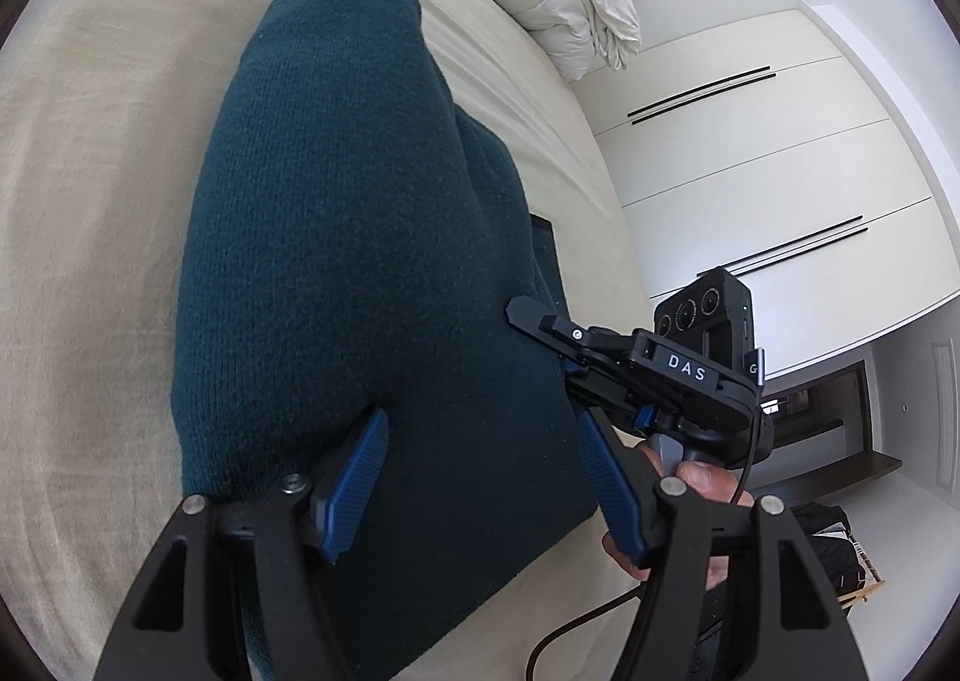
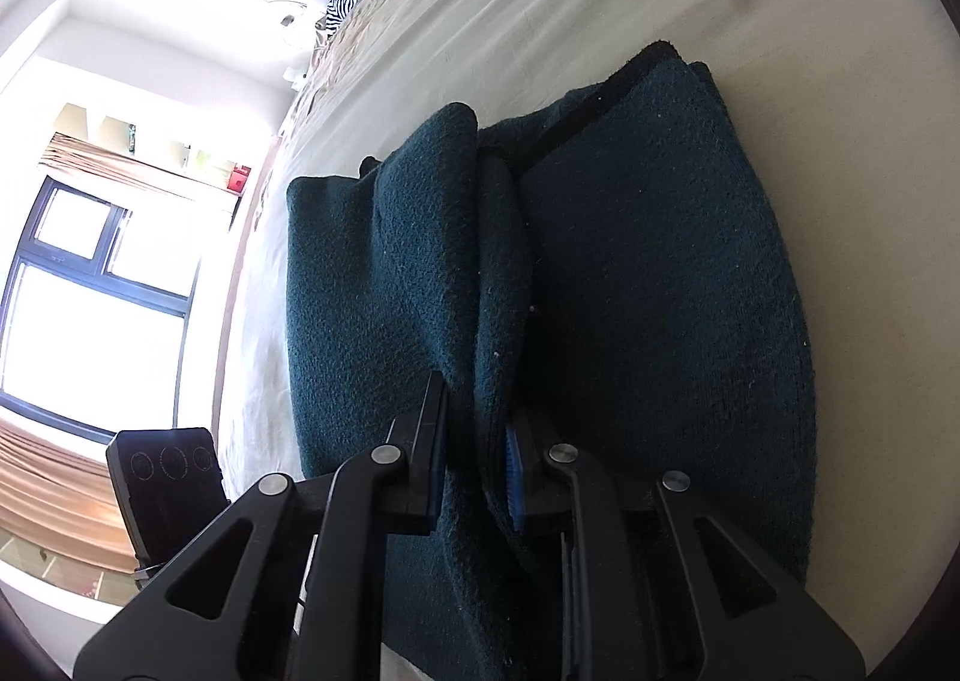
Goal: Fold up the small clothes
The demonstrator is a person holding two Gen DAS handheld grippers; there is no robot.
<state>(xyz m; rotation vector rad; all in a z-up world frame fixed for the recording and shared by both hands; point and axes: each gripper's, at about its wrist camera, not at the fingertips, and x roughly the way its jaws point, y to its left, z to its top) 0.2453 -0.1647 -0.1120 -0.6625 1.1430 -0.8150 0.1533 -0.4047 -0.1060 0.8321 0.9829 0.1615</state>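
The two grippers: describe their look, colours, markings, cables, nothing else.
Both are black plastic linkage frames with silver pivot pins and ribbed blue finger pads. The left gripper shows triangular cut-outs. The right gripper, seen from the left wrist, bears white "DAS" lettering, a black three-lens camera block and a black cable.

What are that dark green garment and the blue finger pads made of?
Teal garment: seemingly knitted wool or acrylic, matte and fuzzy, with visible stitch loops and lint specks. Blue pads on the left gripper: probably rubber or soft plastic, matte, finely ribbed.

Black gripper (image 1: 486, 477) frames, ribbed blue fingers (image 1: 354, 483), silver screws, white "DAS" lettering.
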